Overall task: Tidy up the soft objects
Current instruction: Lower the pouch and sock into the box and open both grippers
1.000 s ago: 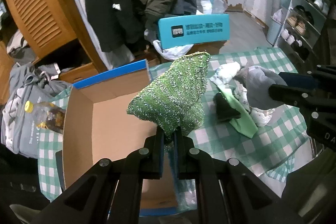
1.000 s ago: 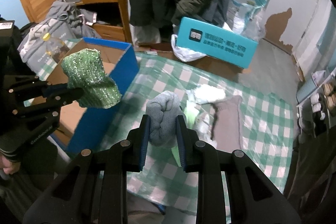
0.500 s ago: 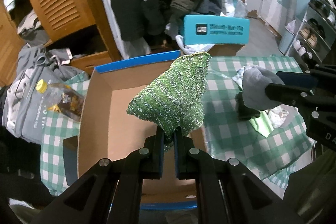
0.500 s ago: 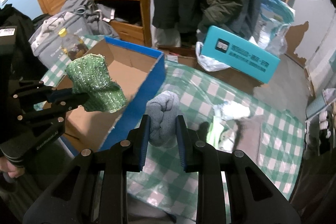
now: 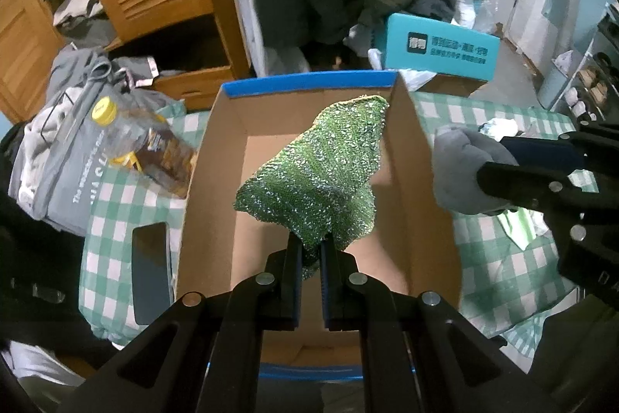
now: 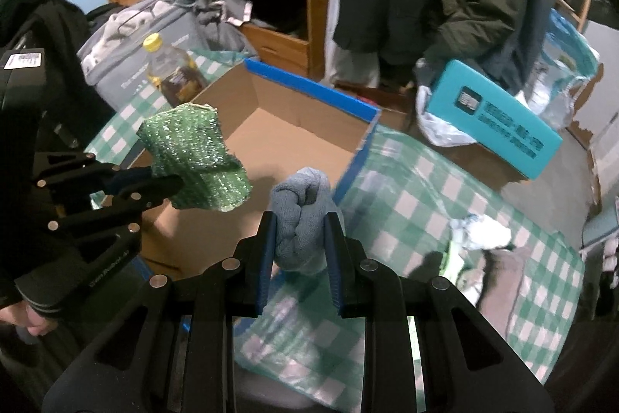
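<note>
Above the open cardboard box (image 5: 216, 188), the left gripper (image 5: 310, 250) is pinching a green scouring cloth (image 5: 317, 173); the right gripper (image 6: 300, 231) is squeezing a grey rolled sock (image 6: 300, 215) over the box's right edge.

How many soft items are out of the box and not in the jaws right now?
2 that I can make out: a white cloth and a green cloth, both on the checked tablecloth right of the box. Others may be hidden.
</note>
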The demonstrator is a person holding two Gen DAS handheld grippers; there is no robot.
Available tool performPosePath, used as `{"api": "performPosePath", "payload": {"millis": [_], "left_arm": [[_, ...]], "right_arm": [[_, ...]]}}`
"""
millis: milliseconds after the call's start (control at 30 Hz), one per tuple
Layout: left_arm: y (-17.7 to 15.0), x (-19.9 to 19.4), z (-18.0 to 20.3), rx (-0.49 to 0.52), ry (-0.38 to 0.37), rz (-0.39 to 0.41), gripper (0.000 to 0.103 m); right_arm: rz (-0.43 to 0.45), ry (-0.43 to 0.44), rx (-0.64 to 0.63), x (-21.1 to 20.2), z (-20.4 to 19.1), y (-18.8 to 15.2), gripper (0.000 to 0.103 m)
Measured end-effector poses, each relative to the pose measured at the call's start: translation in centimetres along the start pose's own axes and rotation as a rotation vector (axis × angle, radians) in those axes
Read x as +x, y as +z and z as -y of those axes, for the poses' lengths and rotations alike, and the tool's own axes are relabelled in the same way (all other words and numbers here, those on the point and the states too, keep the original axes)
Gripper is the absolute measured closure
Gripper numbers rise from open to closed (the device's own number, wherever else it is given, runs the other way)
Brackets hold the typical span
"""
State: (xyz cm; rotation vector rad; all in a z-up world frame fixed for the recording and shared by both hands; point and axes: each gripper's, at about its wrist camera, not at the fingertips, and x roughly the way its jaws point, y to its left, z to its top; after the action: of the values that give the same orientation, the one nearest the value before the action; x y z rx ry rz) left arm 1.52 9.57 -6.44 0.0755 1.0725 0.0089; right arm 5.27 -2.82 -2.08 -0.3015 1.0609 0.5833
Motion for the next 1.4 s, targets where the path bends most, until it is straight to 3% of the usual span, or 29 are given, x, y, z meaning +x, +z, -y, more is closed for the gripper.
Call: {"api": "performPosePath", "payload": {"millis": [633,733,800,900,1033,1167,1400], "left_arm": [[-0.7,2.1,-1.7,-0.028,0.021,-0.061,0.092],[-0.8,2.4,-2.0,-0.035,0.036,-0.077,0.080],[-0.9,2.3,-2.0,-0.038,0.043,-0.074,0.061],[-0.8,2.0,-1.9,-0.034,0.051,-0.056,0.047],[-0.8,1.7,-1.8,-0.035,0.051,-0.048,0.046],[-0.7,1.6,-1.8,-0.036,0.050,-0.043,0.042],[-0.5,0.9,-1.4,-0.030,0.041,-0.022,0.040]], "right_arm": [[-0.086,0.034,-0.031,4.2,-2.4,0.7,0.076],[-0.086,0.023,-0.025,4.3,-2.2,0.7,0.071],[-0.084,0.019,-0.021,4.3,-2.0,0.6,0.066],[-0.076,0.012,-0.007,4.0,-1.6,0.6,0.060],[-0.060,0.004,0.019,3.5,-0.7,0.6,0.056],[-0.042,-0.004,0.037,2.8,0.1,0.3,0.044],[-0.021,-0.027,0.047,1.9,1.0,-0.1,0.043]]}}
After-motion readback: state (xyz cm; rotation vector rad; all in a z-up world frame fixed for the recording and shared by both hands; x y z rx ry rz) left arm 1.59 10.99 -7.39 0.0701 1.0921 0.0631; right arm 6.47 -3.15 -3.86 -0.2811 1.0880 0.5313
